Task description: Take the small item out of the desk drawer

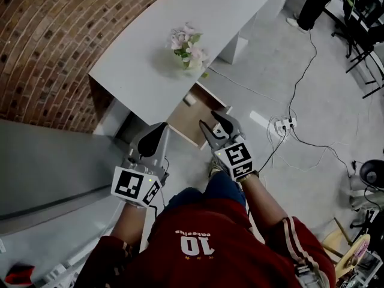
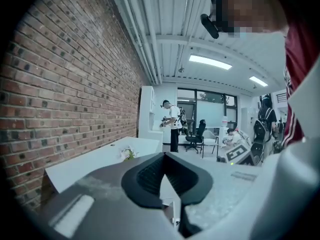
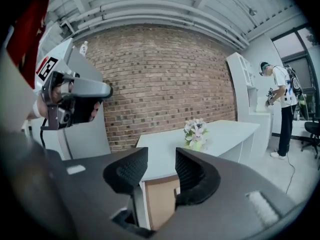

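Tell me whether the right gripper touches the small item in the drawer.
Apart. Head view: bare drawer floor lies between the open right gripper and the small white item.

Smooth, matt white desk (image 1: 156,59) — drawer (image 1: 191,123) inside brown, wood-like; wall (image 1: 48,41) rough brick.

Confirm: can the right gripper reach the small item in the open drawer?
Probably yes: the drawer is pulled out, the small item lies uncovered, and the right gripper, fingers apart, has nothing in between.
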### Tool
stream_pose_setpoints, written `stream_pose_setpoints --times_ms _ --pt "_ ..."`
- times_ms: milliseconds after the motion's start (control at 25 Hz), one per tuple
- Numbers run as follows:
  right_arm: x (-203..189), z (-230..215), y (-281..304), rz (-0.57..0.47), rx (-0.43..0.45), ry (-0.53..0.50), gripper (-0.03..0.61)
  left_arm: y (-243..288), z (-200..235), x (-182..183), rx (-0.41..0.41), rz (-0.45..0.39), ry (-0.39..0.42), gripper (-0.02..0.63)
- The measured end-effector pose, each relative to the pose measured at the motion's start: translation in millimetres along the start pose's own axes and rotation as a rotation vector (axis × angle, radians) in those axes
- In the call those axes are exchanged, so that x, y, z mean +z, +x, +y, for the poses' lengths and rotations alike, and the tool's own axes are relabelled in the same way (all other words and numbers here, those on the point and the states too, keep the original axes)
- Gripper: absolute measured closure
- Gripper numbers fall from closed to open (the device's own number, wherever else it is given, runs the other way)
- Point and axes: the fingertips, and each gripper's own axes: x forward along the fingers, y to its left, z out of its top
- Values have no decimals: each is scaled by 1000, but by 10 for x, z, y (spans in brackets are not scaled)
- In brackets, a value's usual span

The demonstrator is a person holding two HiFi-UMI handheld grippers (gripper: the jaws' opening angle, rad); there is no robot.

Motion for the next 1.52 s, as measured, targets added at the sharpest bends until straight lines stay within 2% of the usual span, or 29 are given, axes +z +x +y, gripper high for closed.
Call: stream_pose_setpoints --times_ms 400,640,960,1120,1280,1520 --pt "-969 -307 855 47 1 46 416 318 322 -847 19 -8 -3 611" --pt "-1759 -477 1516 129 10 94 416 320 442 -1484 62 10 -50 611" --pt "-2584 -761 2355 232 12 129 407 649 654 -2059 74 26 -40 611" --pt "-2986 -887 2743 284 31 109 387 768 725 -2339 94 25 -43 611" --pt "-3208 -947 3030 306 39 77 387 847 833 -2607 117 36 -49 611" --pt "-3496 -1010 3259 366 40 31 385 841 912 -2755 151 45 -60 611"
